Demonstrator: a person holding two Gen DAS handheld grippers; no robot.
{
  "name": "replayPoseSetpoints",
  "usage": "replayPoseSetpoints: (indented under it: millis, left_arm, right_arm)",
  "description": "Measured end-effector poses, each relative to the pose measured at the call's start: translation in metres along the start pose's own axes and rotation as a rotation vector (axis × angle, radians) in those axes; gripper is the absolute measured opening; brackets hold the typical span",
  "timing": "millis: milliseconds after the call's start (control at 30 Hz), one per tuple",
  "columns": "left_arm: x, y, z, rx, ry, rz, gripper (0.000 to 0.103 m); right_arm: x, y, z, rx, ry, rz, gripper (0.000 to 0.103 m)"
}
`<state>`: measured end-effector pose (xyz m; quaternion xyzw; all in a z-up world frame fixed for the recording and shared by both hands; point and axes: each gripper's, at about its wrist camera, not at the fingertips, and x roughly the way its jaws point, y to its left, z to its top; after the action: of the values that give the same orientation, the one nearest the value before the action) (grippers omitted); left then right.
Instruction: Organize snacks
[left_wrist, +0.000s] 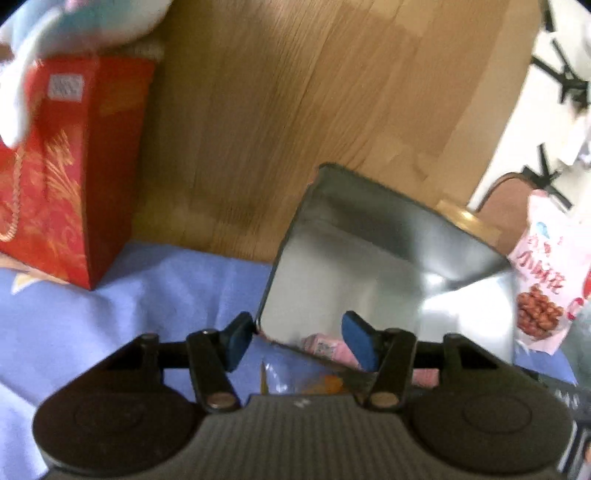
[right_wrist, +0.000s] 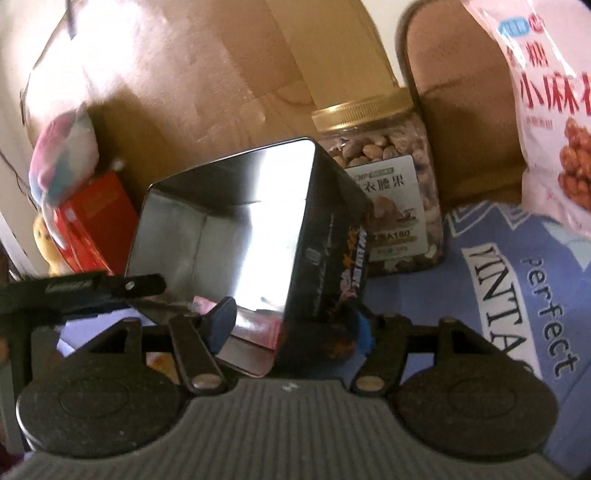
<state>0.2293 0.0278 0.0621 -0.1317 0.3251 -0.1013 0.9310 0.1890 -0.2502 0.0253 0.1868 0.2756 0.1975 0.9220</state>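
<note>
The metal tin (left_wrist: 354, 266) lies tipped with its open mouth toward both cameras, and both grippers straddle its near rim. The left gripper (left_wrist: 301, 338) has one blue pad outside the tin's left corner and the other inside the mouth; the jaws stand apart, and whether either pad presses the wall cannot be told. The right gripper (right_wrist: 295, 325) straddles the tin's dark printed side wall, one pad inside the mouth and one outside; its jaws also stand apart, with no firm clamp visible. Risk one: the smooth metal wall may slip from a loose or partial hold, and the tilted tin would roll or drop. Risk two: pink snack packets (left_wrist: 325, 347) lie at the lip of the tin, just ahead of the fingers, and any further tilt toward the grippers may spill them out. Risk three: a jar of nuts (right_wrist: 384, 192) stands just behind the tin, and a large pink snack bag (right_wrist: 550, 110) leans to the right of the right gripper; a swing of the tin could knock either over. To the left of the left gripper stands a red gift bag (left_wrist: 74, 166) with a soft toy (left_wrist: 81, 22) above it. All rest on a soft, wrinkled blue printed cloth (left_wrist: 166, 295), an unsteady base, set against a wooden panel (left_wrist: 295, 110).
</note>
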Motion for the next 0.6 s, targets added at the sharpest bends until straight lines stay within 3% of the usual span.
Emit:
replayPoseSetpoints:
  millis: [100, 233, 333, 400, 500, 600]
  left_arm:
    - [-0.007, 0.001, 0.002, -0.018, 0.012, 0.007, 0.073]
    - [-0.004, 0.006, 0.006, -0.039, -0.015, 0.026, 0.073]
    - [-0.028, 0.01, -0.003, -0.051, -0.082, 0.011, 0.077]
    - [-0.044, 0.015, -0.012, -0.043, -0.12, 0.01, 0.082]
    - [-0.052, 0.016, -0.025, -0.012, -0.094, 0.009, 0.083]
    - [-0.031, 0.013, -0.037, -0.011, 0.013, 0.0, 0.083]
  right_arm:
    - [-0.003, 0.004, 0.006, 0.038, -0.007, 0.062, 0.068]
    - [-0.01, 0.026, 0.013, -0.035, -0.069, 0.033, 0.067]
    - [-0.032, 0.033, 0.009, -0.093, -0.156, 0.013, 0.067]
    - [-0.045, 0.034, 0.002, -0.112, -0.168, 0.019, 0.067]
    - [-0.041, 0.028, -0.012, -0.079, -0.086, 0.018, 0.067]
    - [-0.012, 0.018, -0.018, 0.001, 0.028, -0.008, 0.066]
